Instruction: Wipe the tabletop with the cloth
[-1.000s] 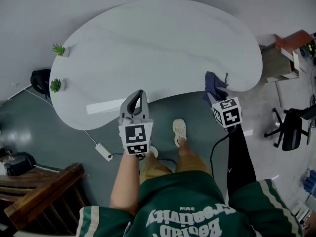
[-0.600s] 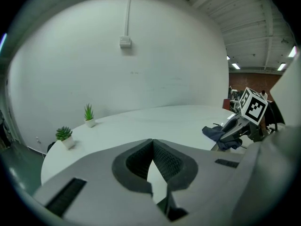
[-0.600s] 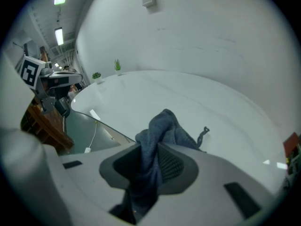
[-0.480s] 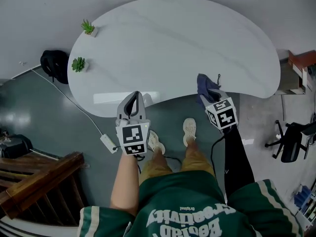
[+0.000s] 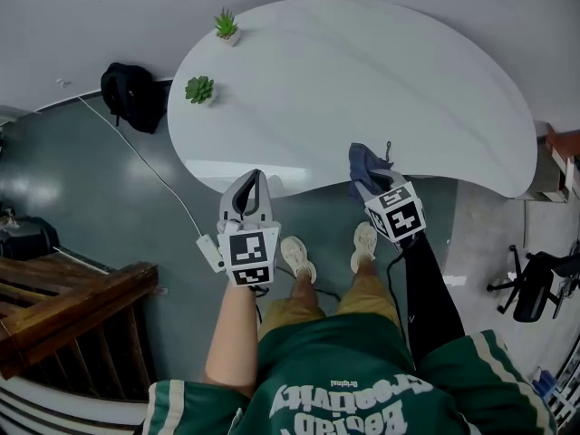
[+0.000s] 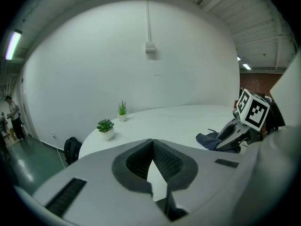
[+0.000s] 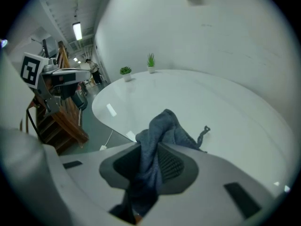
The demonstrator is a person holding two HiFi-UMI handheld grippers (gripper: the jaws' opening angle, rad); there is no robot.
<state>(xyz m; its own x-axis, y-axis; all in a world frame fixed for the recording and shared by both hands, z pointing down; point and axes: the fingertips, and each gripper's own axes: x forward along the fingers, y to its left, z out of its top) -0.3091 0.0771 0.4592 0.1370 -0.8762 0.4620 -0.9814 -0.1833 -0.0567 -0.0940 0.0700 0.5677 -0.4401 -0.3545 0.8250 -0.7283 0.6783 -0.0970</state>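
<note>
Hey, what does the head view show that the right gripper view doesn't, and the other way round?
Only the head view shows the person's shoes, the black bag on the floor and the office chair. Only the right gripper view shows, close up, the right gripper with its jaws shut on the cloth, plus the ceiling lights. Both show the white table, the two potted plants and the left gripper.

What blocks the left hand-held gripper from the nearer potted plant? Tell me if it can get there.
Probably yes. The left hand-held gripper, shut and empty, hovers by the near edge of the tabletop; only bare surface lies between it and that potted plant. It must open first.
</note>
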